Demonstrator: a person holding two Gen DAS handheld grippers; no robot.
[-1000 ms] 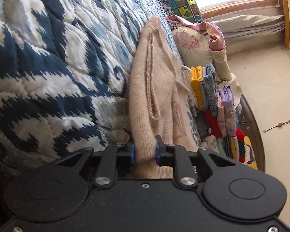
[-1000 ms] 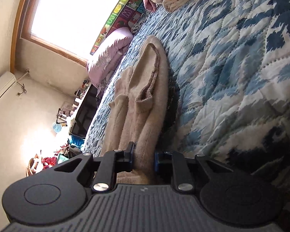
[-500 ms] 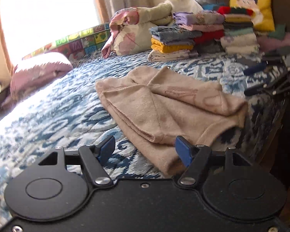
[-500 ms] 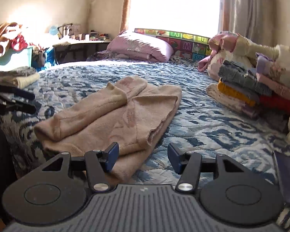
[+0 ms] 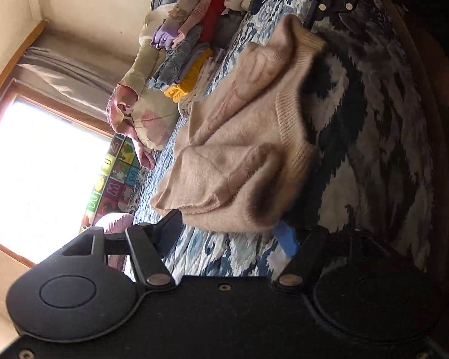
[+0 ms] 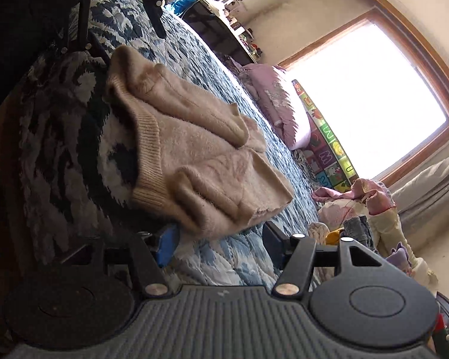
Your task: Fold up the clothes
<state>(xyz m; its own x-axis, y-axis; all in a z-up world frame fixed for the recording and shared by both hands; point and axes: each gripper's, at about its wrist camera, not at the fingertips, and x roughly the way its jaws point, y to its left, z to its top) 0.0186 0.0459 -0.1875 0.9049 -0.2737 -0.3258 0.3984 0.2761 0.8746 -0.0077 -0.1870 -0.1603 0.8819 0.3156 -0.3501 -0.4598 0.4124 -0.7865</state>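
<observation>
A beige knit sweater [image 5: 239, 137] lies folded on the blue and white quilt [image 5: 374, 155], sleeves tucked over its body and ribbed hem towards me. My left gripper [image 5: 229, 233] stands open just short of one near corner, with only quilt between its blue pads. In the right wrist view the same sweater [image 6: 200, 155] rests flat, and my right gripper [image 6: 221, 240] is open at its other near corner, its left pad close beside the fabric without pinching it. The left gripper's black fingers [image 6: 155, 12] show at the top left of that view.
Stacks of folded clothes [image 5: 191, 45] and a bundled floral blanket [image 5: 146, 110] sit at the head of the bed. A pink pillow [image 6: 278, 104] and a colourful alphabet mat [image 6: 326, 149] lie by the bright window [image 6: 365, 98]. The bed's near edge [image 5: 428, 119] is in shadow.
Both grippers were shut on the sweater's edge a second ago. They have opened, let it drop onto the quilt and drawn back a little, and both views have rolled.
</observation>
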